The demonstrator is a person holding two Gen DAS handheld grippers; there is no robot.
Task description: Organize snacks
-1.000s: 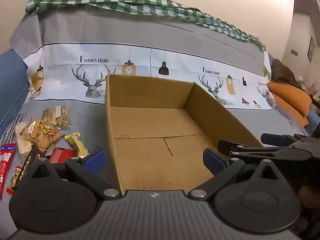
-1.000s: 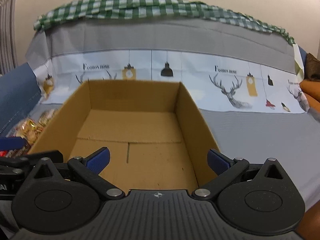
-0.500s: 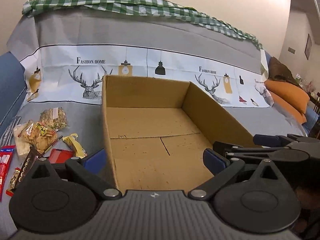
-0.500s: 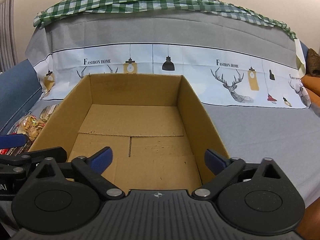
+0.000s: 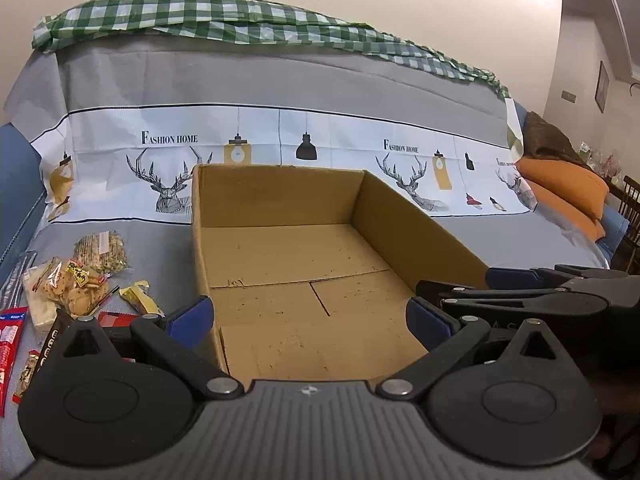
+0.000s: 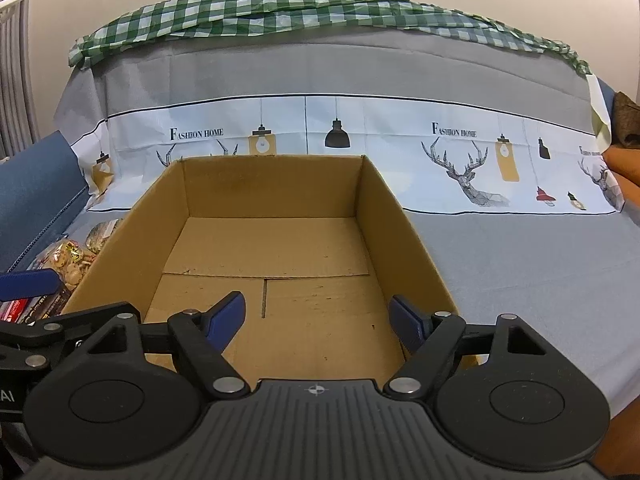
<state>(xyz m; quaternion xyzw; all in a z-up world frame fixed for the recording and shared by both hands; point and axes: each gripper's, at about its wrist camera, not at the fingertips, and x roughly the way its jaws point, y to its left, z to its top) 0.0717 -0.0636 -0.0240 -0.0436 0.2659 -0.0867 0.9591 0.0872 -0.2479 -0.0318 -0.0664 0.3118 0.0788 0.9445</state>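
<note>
Cardboard box [image 5: 304,264], brown, open-topped, rectangular, sits on grey sofa cover [image 6: 540,264] w/ nothing inside; bottom flaps show a seam across the middle. Behind it runs the cover's white printed band [image 5: 340,148] w/ deer heads, hanging lamps and "Fashion Home" lettering, and a green-and-white checked cloth [image 6: 320,12] is draped along the top of the backrest.

Snacks lie in a loose pile on the cover, left of the box, none in it: clear bag of round golden crackers [image 5: 70,284], flat pack of greenish-brown seed bars [image 5: 100,246] behind it, small yellow-wrapped piece [image 5: 138,298] nearer the box wall, red sachet [image 5: 8,344] at far left edge, dark brown bar wrapper [image 5: 50,340] partly hidden by the gripper frame. In right wrist view only the cracker bag and bits of red/dark wrappers peek past the box's left wall.

Left gripper [image 5: 308,318]: black frame, blue pads, jaws wide apart, nothing btwn them but the box's near-left corner; left pad is outside the left wall, right pad over the box floor. Not gripping.

Right gripper [image 6: 318,318]: same build, jaws closing but pads are well apart, both over the box floor near the front edge, nothing held. Its side shows at right of the left wrist view, beside the box's right wall.

Orange cushions [image 5: 568,196] far right on the sofa.
</note>
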